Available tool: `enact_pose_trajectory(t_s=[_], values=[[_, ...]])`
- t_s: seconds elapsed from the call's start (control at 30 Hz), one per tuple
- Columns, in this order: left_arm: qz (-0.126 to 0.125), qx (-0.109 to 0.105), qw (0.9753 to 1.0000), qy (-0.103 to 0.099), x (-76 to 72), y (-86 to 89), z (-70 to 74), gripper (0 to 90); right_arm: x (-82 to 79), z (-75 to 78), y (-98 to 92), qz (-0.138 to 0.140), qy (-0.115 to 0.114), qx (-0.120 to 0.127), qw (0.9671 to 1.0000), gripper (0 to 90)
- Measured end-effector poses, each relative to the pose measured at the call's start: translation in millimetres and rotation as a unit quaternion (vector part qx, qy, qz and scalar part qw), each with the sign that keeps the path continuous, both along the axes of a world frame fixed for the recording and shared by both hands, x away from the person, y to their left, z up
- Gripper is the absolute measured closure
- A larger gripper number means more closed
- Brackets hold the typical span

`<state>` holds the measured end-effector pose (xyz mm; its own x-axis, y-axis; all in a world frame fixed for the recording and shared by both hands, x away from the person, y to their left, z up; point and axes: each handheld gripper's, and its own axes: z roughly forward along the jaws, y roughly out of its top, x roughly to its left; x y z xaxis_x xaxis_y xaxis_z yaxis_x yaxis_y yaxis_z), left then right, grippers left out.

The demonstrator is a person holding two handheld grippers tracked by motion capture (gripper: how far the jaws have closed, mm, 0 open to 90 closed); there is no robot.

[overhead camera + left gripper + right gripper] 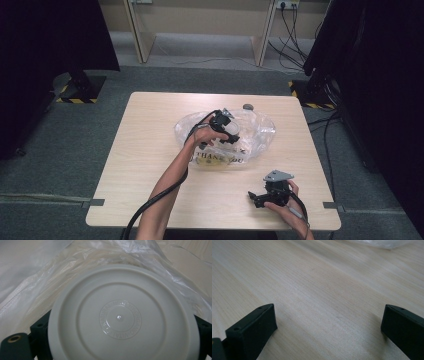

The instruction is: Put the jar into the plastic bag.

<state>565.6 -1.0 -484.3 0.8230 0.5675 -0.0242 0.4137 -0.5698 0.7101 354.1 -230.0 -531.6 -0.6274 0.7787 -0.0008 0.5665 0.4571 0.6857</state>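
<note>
Packing seems under way: high view, left gripper (226, 131) sits inside the clear crinkled plastic bag (260, 131) mid-table. Left gripper view: jaws pinch a round white plastic lid (122, 317); release likely comes next. Right gripper view: right gripper (328, 327) spread, empty, over the pale wooden table (317, 277).

1. The crumpled clear plastic bag (250, 131) lying on the pale wooden bench (150, 150) carries dark capital letters along its near edge. In the high view they read "THANK YOU".

2. The round white plastic lid (123, 315) has raised lettering set in a ring around its centre, as the left gripper view shows. The word "VITAL" can be made out; the other embossed letters are too faint to read.
</note>
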Motion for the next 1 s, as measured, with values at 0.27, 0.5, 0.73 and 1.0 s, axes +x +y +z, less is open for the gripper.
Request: enact_pose_trajectory(t_s=[0.27,0.5,0.73,1.0], values=[[0.001,-0.015,0.9999,0.001,-1.3,1.6,4.0,7.0,0.0,0.0,0.0,0.000,0.000,0.000,1.0000,0.2],[-0.002,-0.007,1.0000,0.000,-3.0,1.3,18.7,3.5,0.0,0.0,-0.1,0.000,0.000,-0.001,1.0000,0.2],[-0.001,0.000,1.0000,-0.004,-3.9,4.1,28.8,3.6,0.0,0.0,0.0,0.000,0.000,0.000,1.0000,0.2],[0.003,-0.012,0.9999,-0.010,-8.2,10.3,45.8,3.6,0.0,0.0,0.0,0.000,0.000,0.000,1.0000,0.2]])
